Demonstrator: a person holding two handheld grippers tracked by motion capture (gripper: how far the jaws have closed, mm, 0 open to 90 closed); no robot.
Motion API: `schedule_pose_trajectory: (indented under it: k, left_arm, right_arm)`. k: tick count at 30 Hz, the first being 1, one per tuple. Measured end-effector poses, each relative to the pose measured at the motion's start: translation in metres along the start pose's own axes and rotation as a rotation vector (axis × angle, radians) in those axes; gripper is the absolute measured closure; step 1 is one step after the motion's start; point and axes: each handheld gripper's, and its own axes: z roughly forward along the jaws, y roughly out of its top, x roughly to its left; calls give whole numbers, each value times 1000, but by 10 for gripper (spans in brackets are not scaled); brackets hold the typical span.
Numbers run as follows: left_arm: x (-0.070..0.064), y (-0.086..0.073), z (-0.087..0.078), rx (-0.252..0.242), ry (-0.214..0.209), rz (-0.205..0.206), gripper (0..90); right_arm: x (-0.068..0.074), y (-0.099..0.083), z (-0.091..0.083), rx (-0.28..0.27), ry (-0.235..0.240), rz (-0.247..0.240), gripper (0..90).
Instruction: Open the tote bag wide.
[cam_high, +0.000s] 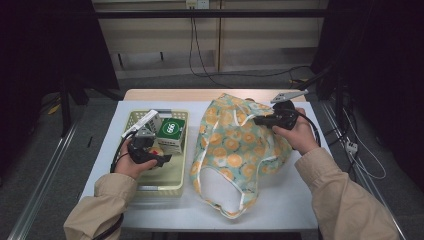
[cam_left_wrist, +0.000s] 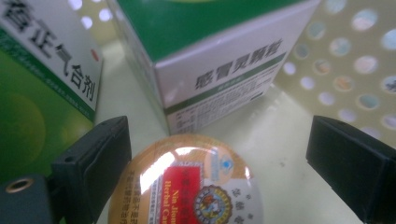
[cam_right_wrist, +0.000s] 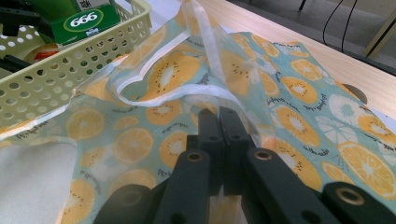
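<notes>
Both sleeves (cam_high: 345, 200) are tan cloth with gathered cuffs. The left tool (cam_left_wrist: 219, 154) has blocky matte-black jaws and a brass-ringed screw hole. The right tool (cam_right_wrist: 219, 123) has black linkage arms with ringed screw holes, a grey three-cornered plate (cam_high: 289, 95) and a black cable (cam_high: 314, 125).

I count two green-and-white medicine boxes (cam_left_wrist: 219, 60) and one round tin (cam_left_wrist: 187, 184) in one yellow perforated basket (cam_high: 177, 177), beside one fruit-print bag (cam_high: 235, 145); I hold two grippers.
</notes>
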Motion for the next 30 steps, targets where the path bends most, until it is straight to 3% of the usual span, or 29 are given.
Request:
schedule_pose_trajectory:
  k: [6, 9, 16, 23, 27, 30]
  left_arm:
    - [0, -2, 3, 36, 9, 7, 84]
    - [0, -5, 5, 70, 4, -26, 96]
    - [0, -7, 7, 137, 18, -30, 138]
    - [-2, -3, 6, 146, 21, -52, 213]
    - [-8, 2, 10, 97, -23, -56, 215]
    - [-10, 5, 12, 83, -21, -33, 185]
  right_arm:
    - [1, -1, 2, 5, 3, -3, 900]
    - [0, -2, 2, 5, 3, 0, 900]
    - [1, -3, 1, 8, 3, -1, 900]
    - [1, -3, 0, 2, 4, 2, 900]
    - [1, -2, 1, 1, 3, 3, 900]
    - [2, -2, 3, 3, 7, 4, 900]
